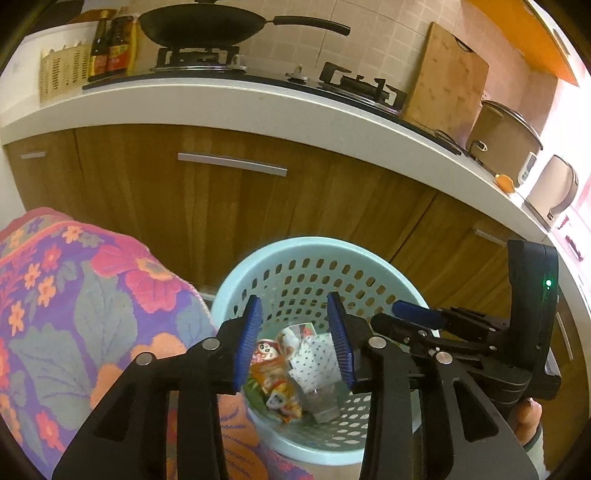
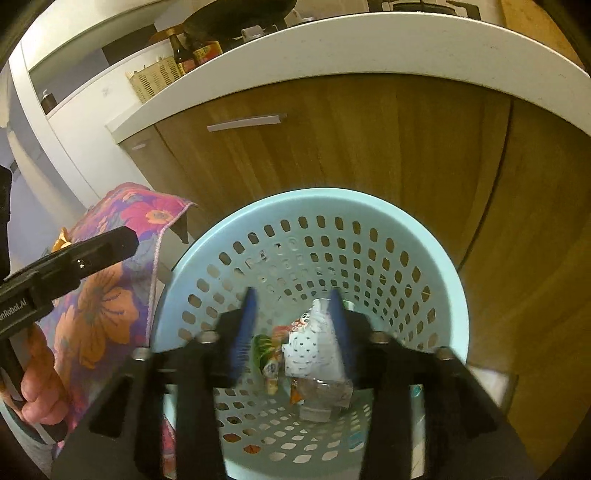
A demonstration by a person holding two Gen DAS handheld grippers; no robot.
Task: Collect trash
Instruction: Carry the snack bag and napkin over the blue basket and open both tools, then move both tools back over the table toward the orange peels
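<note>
left gripper [image 1: 295,339]: released, above basket | right gripper [image 2: 295,332]: released, nothing gripped | trash wrappers [image 1: 291,373]: inside light-blue basket [image 1: 236,280], 6 o'clock of wooden cabinet [image 1: 207,206] | floral cloth [image 1: 85,295]: 9 o'clock of basket

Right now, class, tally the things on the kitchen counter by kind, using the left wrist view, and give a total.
Sauce bottles: 2
Woks: 1
Wooden chopping boards: 1
Rice cookers: 1
Electric kettles: 1
Slotted cream holders: 1
Total: 7
</note>
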